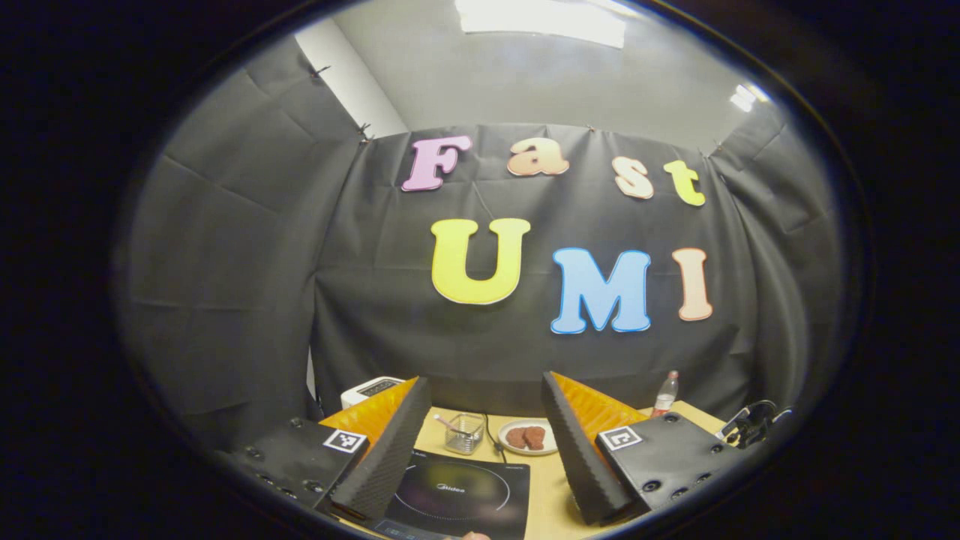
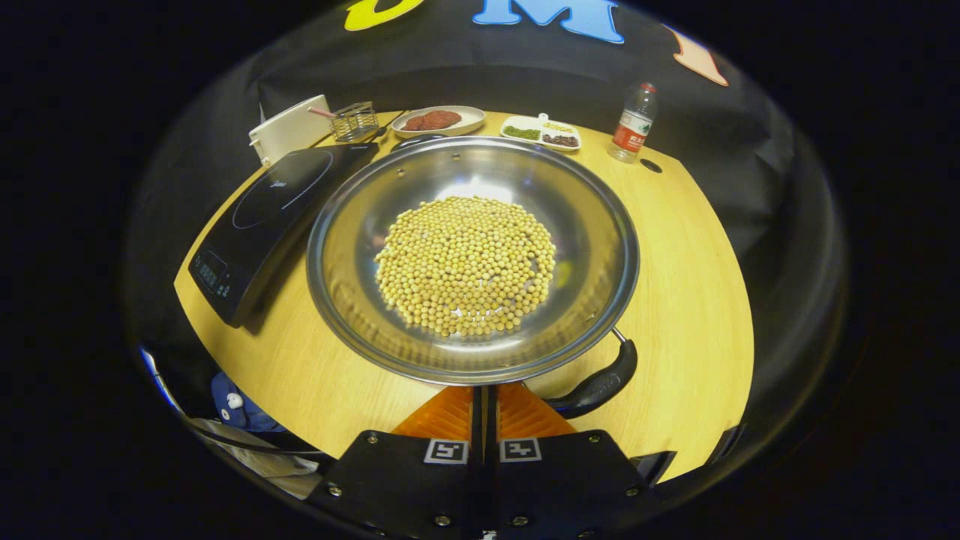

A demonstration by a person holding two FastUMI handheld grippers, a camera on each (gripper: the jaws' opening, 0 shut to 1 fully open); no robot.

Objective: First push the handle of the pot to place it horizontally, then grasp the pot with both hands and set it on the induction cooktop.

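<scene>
Steel pot (image 2: 472, 255) is brimming with beans, so my clenched right claw (image 2: 484, 397), nudging its handle (image 2: 596, 386) at five o'clock, is risking a spill while my left claw (image 1: 484, 442) is hanging released.

Black cloth wall (image 1: 225, 262) behind a wooden table (image 2: 697, 300), ceiling light (image 1: 540, 15).

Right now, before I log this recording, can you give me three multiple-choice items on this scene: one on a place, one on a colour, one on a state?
1. Seen in the right gripper view, the cooktop lies where from the pot?
A left
B right
C under it

2. What colour is the pot's handle?
A red
B black
C white

3. How do the left tongs stand?
A open
B shut on the pot
C shut on a bottle

Key: 1 A, the cooktop sits at the pot's left. 2 B, the curved handle is black. 3 A, a wide gap parts the fingers.
</scene>
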